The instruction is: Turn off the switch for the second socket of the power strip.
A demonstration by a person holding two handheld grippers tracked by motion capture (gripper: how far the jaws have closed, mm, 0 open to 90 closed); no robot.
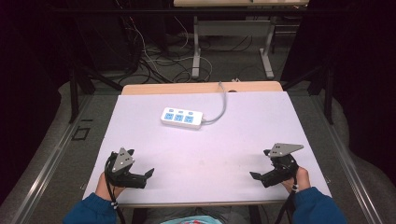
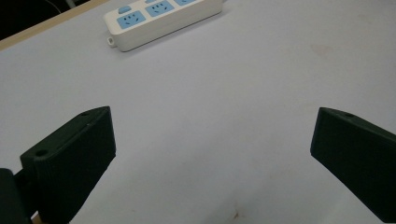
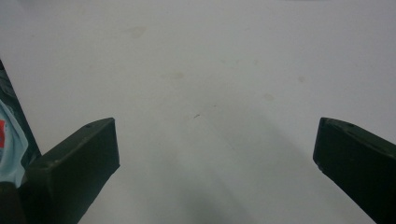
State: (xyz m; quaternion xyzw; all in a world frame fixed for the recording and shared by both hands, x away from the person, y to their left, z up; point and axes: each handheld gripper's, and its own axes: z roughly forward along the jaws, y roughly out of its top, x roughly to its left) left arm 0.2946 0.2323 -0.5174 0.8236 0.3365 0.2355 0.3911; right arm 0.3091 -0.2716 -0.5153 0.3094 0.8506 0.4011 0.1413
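A white power strip [image 1: 182,117] with blue sockets lies at the back middle of the pale table [image 1: 205,154], its grey cable [image 1: 220,103] running off the far edge. In the left gripper view the power strip [image 2: 161,21] sits far ahead of the jaws. My left gripper [image 1: 148,173] rests near the front left edge, open, with nothing between its jaws. My right gripper [image 1: 254,176] rests near the front right edge, open too and empty. In the gripper views the left gripper [image 2: 212,140] and the right gripper [image 3: 215,149] each stand wide over bare table.
The table's wooden back edge [image 1: 201,87] shows beyond the pale sheet. Behind it stand desk legs [image 1: 196,46] and tangled cables [image 1: 154,60] on the floor. Blue sleeves [image 1: 93,210] come in at the bottom.
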